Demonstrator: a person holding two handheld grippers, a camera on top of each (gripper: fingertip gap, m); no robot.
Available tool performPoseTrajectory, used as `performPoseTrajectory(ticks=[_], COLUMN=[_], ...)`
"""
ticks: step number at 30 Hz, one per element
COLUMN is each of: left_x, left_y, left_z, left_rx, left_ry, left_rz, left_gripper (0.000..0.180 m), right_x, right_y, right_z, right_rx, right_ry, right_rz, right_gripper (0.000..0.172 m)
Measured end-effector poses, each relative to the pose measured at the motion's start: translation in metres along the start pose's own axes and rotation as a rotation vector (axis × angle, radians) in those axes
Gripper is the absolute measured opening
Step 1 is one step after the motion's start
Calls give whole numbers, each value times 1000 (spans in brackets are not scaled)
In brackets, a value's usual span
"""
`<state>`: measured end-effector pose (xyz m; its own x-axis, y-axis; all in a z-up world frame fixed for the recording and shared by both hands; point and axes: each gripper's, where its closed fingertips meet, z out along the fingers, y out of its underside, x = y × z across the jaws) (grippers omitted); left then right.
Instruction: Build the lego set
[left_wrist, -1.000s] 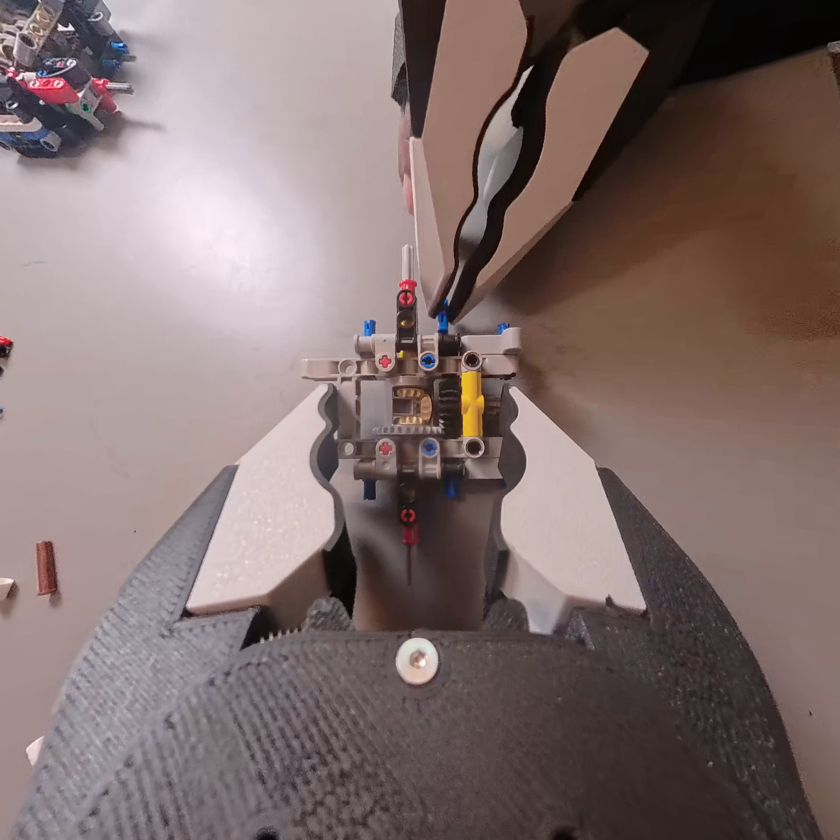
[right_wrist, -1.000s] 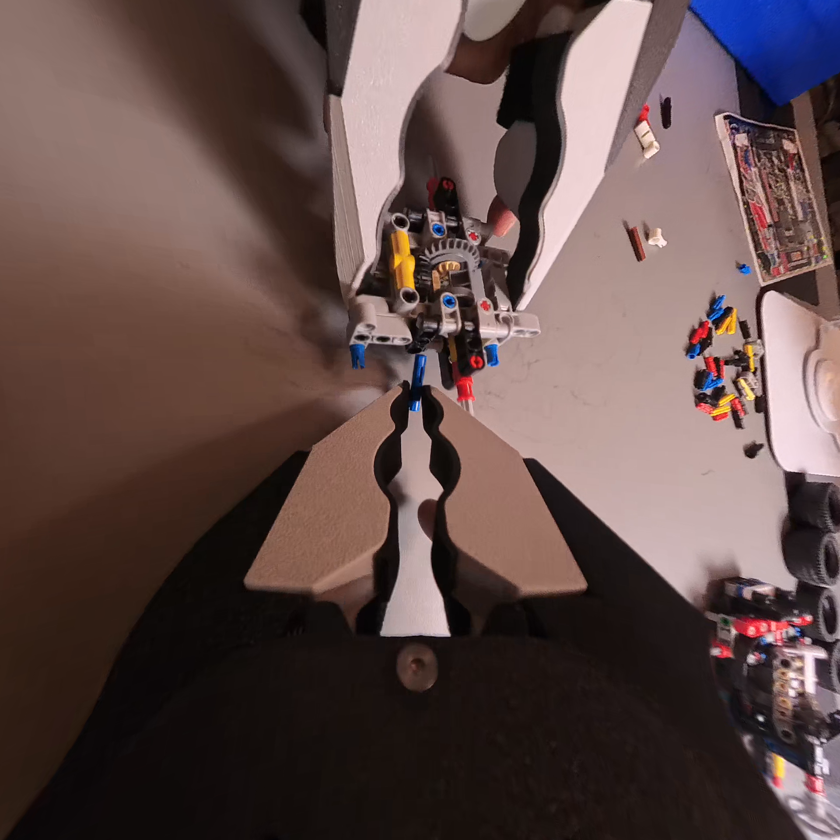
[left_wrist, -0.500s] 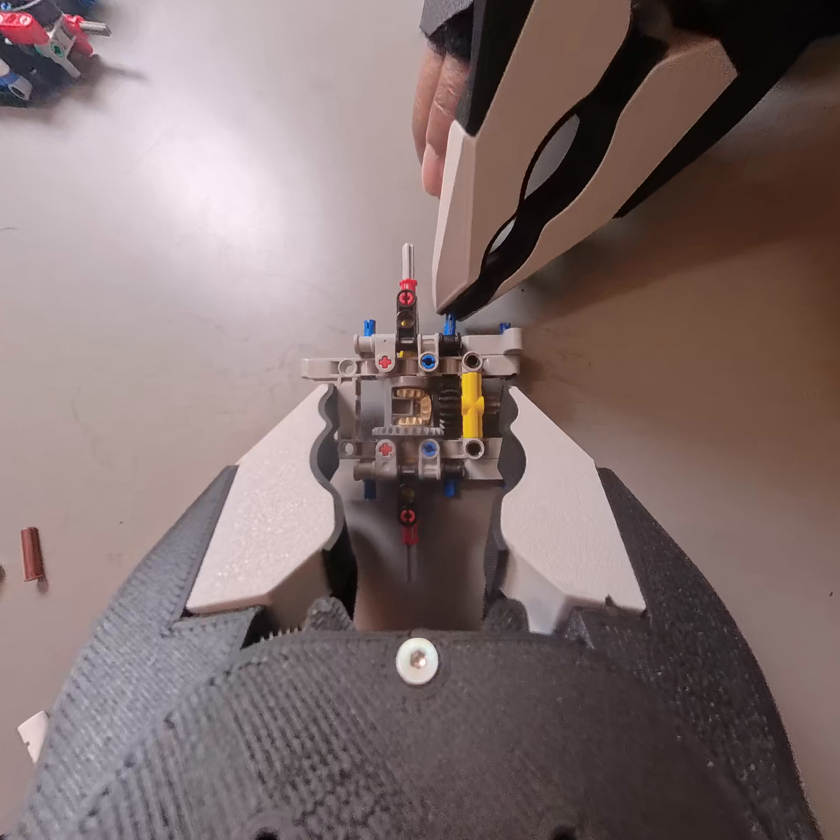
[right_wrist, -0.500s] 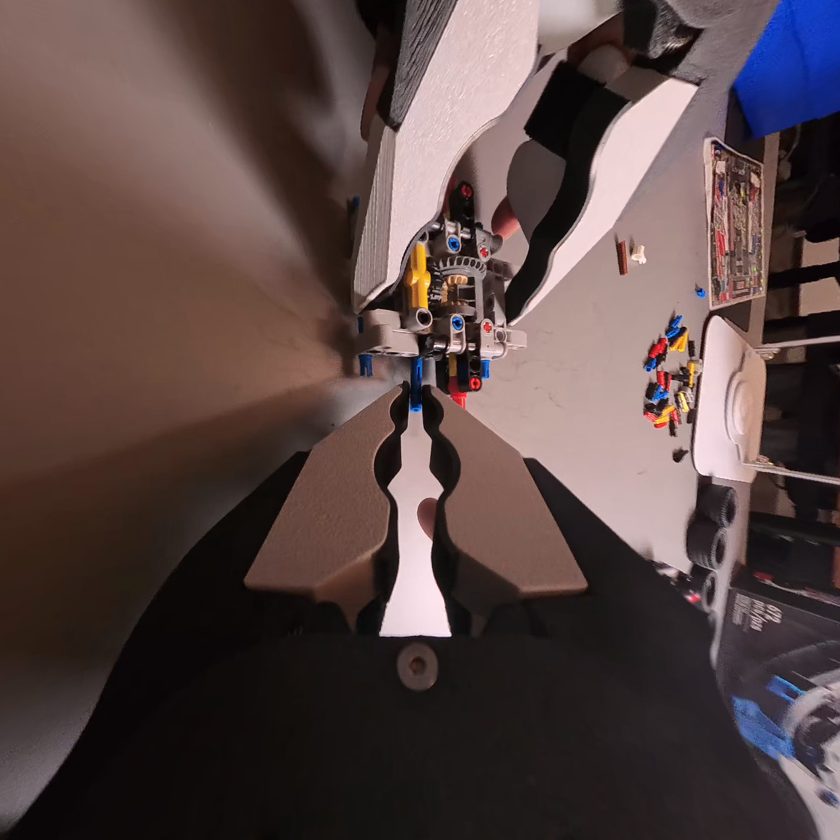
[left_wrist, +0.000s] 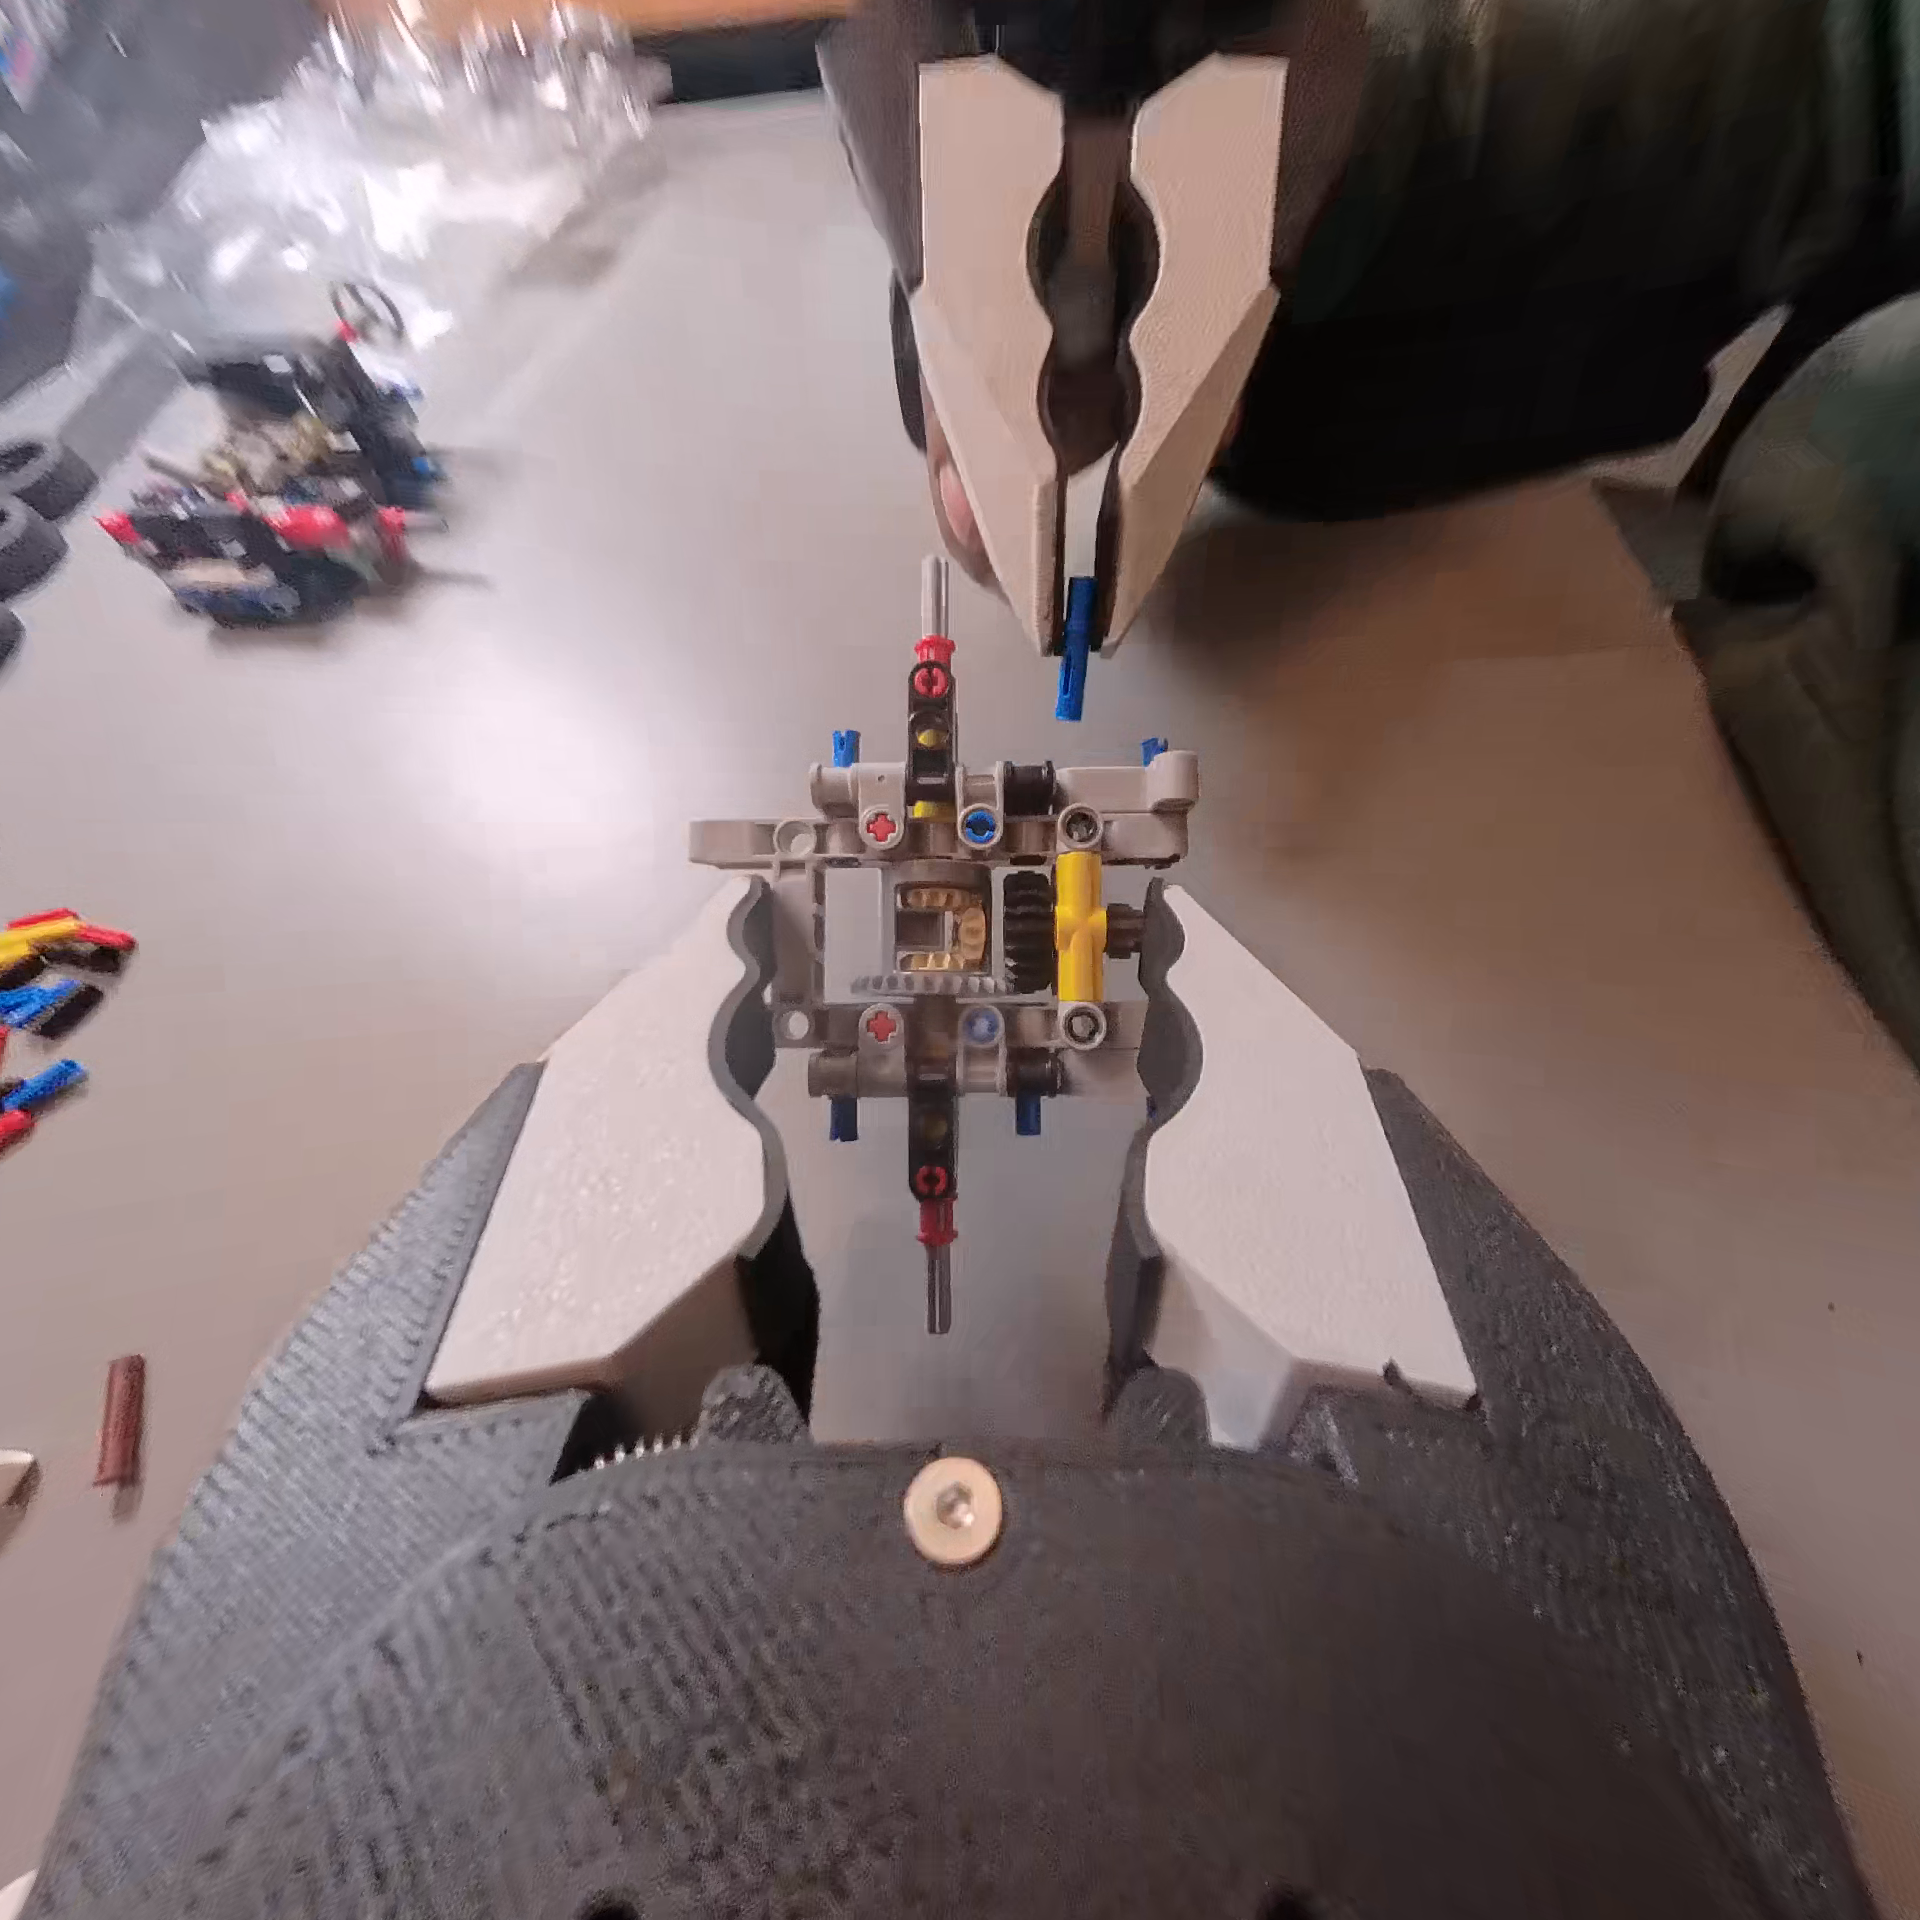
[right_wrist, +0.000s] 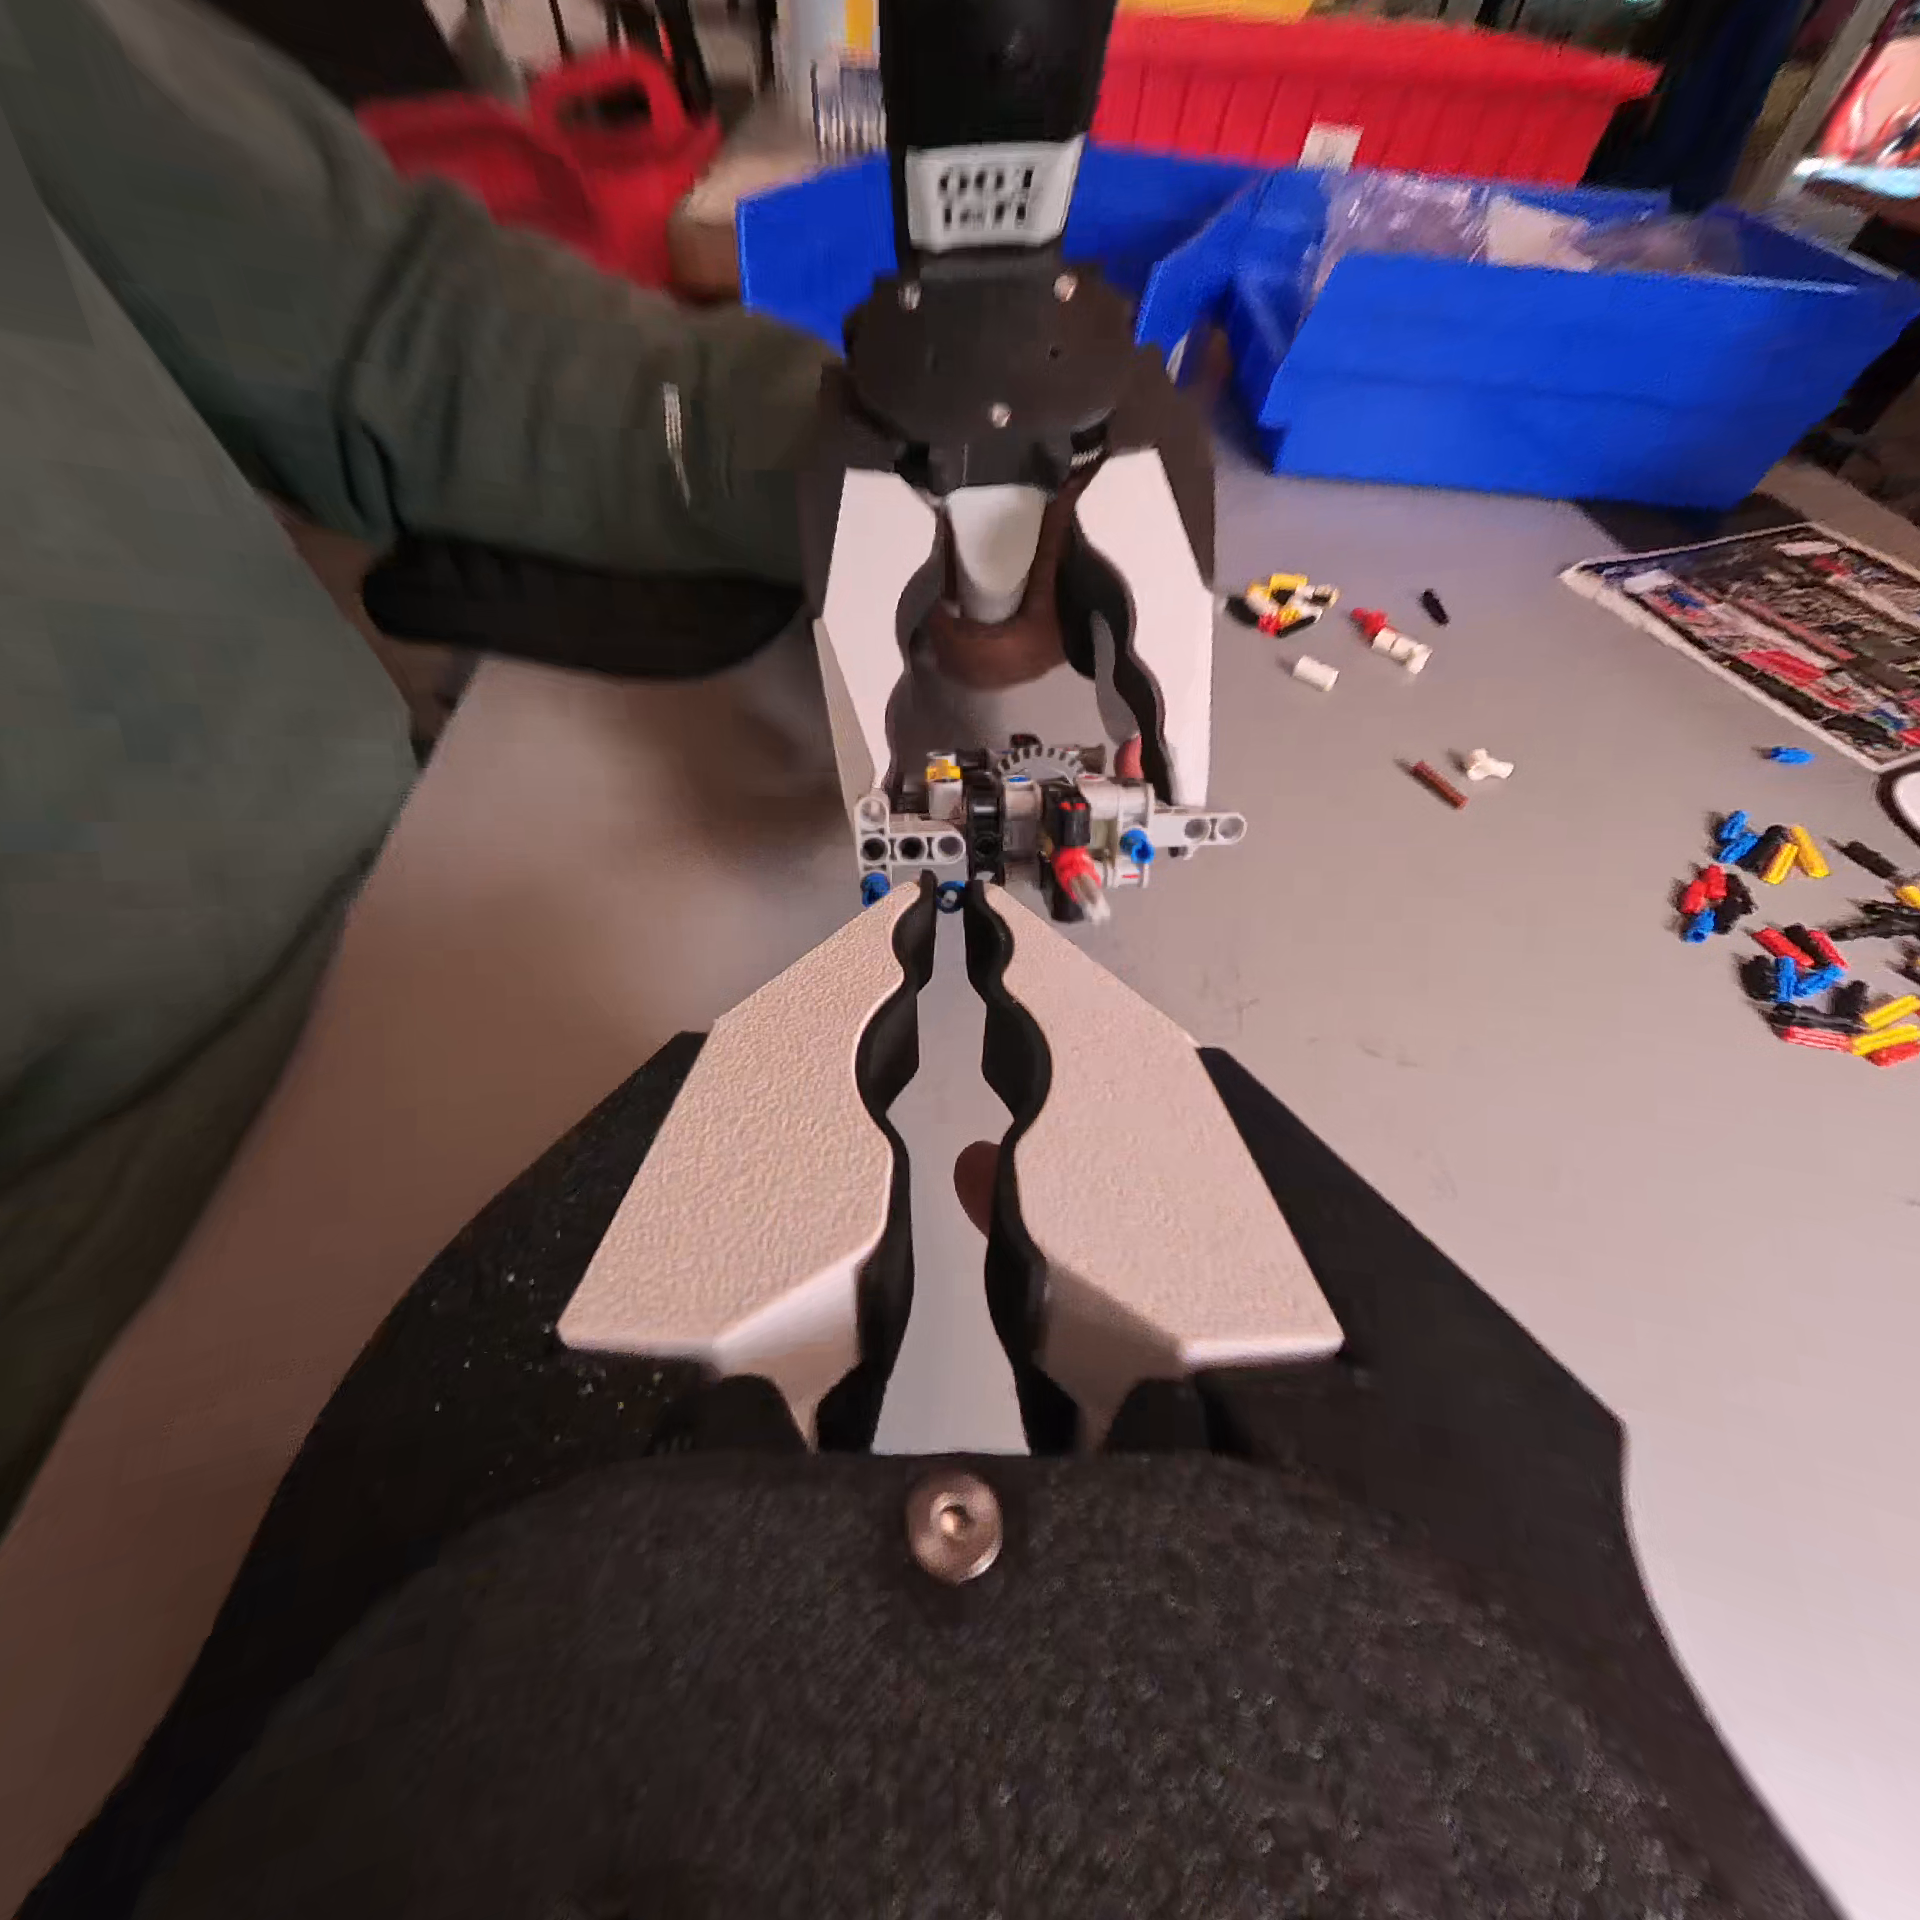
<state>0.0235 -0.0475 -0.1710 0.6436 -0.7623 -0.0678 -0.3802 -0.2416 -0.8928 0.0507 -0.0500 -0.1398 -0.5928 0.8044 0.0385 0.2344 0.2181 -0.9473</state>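
My left gripper (left_wrist: 951, 914) is shut on a grey toy-brick gear assembly (left_wrist: 935, 925) with tan and black gears, a yellow connector and a red-tipped axle, and holds it above the grey table (left_wrist: 520, 644). It also shows in the right wrist view (right_wrist: 1039, 816). My right gripper (right_wrist: 948, 891) is shut on a small blue pin (left_wrist: 1075, 649), which sticks out of the fingertips and hangs just above the assembly's top edge, near a black connector (left_wrist: 1029, 781). In the right wrist view the blue pin (right_wrist: 948, 896) shows end-on.
Loose red, blue, yellow and black small parts (right_wrist: 1808, 935) lie on the table. A brown pin (left_wrist: 120, 1418) lies at the left. A partly built model (left_wrist: 270, 499) stands far left. Blue bins (right_wrist: 1558, 343), a red bin (right_wrist: 1351, 94) and a printed booklet (right_wrist: 1766, 634) sit beyond. A green sleeve (right_wrist: 468, 395) reaches in. Spacing between my two grippers at the tips: around 5 centimetres.
Both grippers have turned, so the views swung round to face each other. The right gripper, still shut on the blue pin, has drawn back a little from the assembly's top.
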Motion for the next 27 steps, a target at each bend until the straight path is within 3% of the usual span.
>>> performPoseTrajectory(ticks=[3,6,16,27], left_x=[-6,-8,-5,-6], left_y=[-16,-18,-29,-32], left_z=[-8,-9,-8,-9], left_rx=[100,104,142,142], left_ry=[-23,-53,-60,-77], left_rz=[-10,-3,-18,-22], left_gripper=[70,70,70,69], right_x=[6,11,15,14], right_y=[-14,-22,-20,-20], right_z=[-4,-4,-4,-4], right_rx=[85,140,162,147], right_ry=[16,24,0,6], right_rz=[75,156,250,233], right_gripper=[3,3,3,3])
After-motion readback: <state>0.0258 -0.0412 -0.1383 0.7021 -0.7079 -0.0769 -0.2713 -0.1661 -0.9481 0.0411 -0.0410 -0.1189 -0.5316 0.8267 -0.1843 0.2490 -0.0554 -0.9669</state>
